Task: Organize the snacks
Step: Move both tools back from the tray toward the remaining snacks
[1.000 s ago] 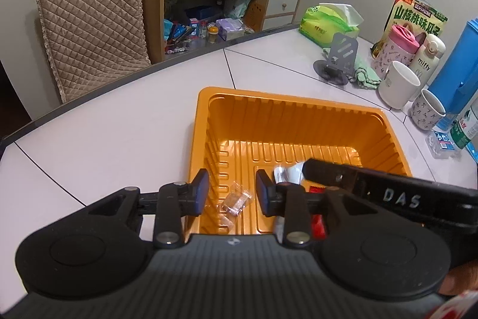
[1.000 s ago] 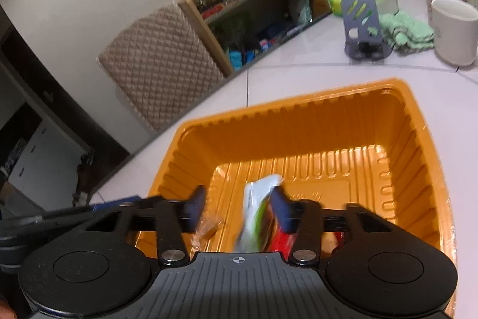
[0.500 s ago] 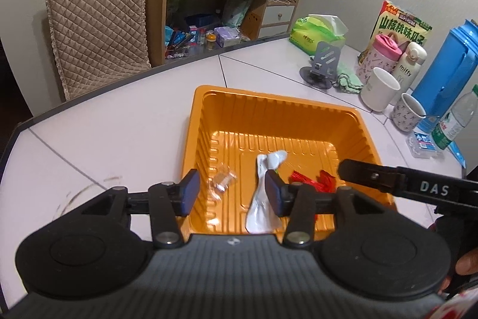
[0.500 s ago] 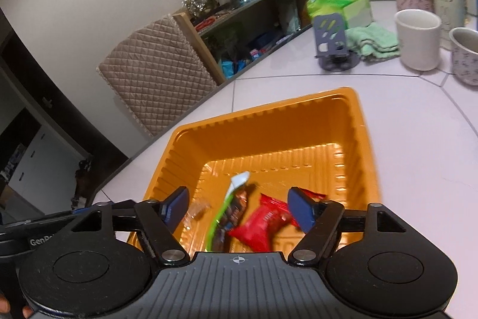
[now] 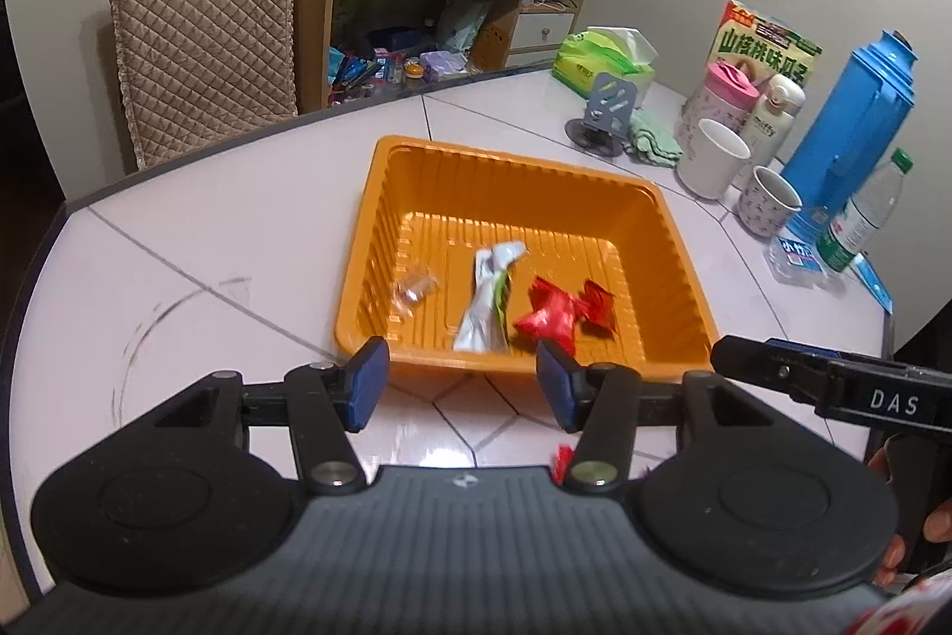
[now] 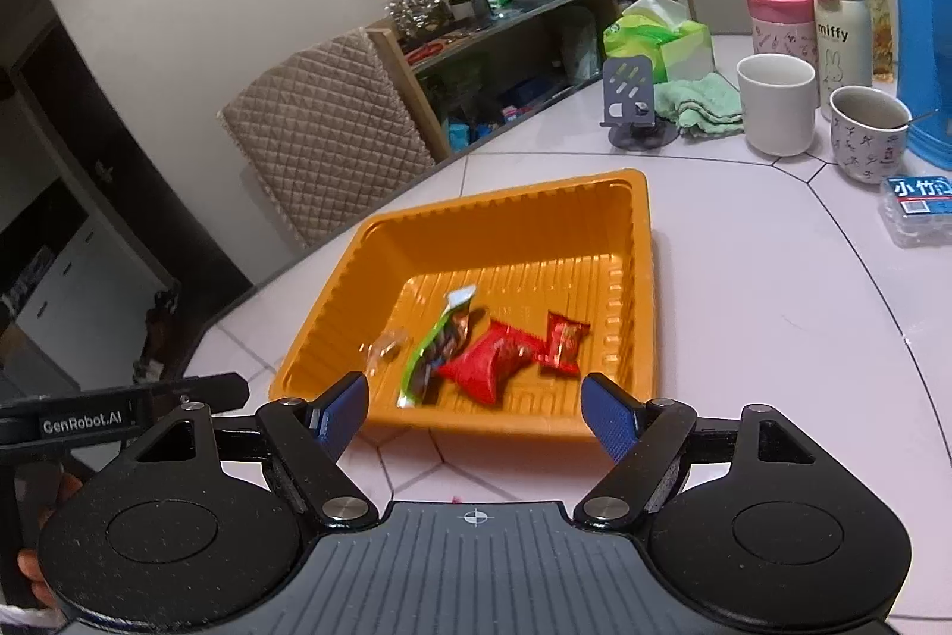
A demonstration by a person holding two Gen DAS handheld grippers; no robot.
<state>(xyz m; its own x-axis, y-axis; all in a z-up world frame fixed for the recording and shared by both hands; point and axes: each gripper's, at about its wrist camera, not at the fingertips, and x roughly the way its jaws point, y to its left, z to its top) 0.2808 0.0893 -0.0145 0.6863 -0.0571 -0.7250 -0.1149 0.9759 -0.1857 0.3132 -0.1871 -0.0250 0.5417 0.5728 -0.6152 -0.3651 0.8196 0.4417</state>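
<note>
An orange plastic tray (image 5: 517,171) sits on the white tiled table (image 5: 238,230) in the centre of both views, and four snacks lie on its ribbed floor. In the left wrist view a clear-wrapped candy (image 5: 415,288) lies at the tray's left, a long silver-and-green packet (image 5: 485,305) beside it in the middle, and a red packet (image 5: 550,316) just right of that, touching a smaller red packet (image 5: 598,305). The left gripper (image 5: 463,385) hangs at the lower middle of the frame, just short of the tray's near rim, its blue-padded jaws spread wide with nothing between them. In the right wrist view the right gripper (image 6: 476,409) also hovers before the near rim, jaws parted even wider and holding nothing. A small scrap of red wrapper (image 5: 561,458) shows on the table behind the left gripper's right finger. Along the upper right stand a white mug (image 6: 776,102), a patterned cup (image 6: 868,132), a pink tumbler (image 6: 778,13), a blue thermos jug (image 5: 851,129) and a green tissue pack (image 6: 660,40).
</note>
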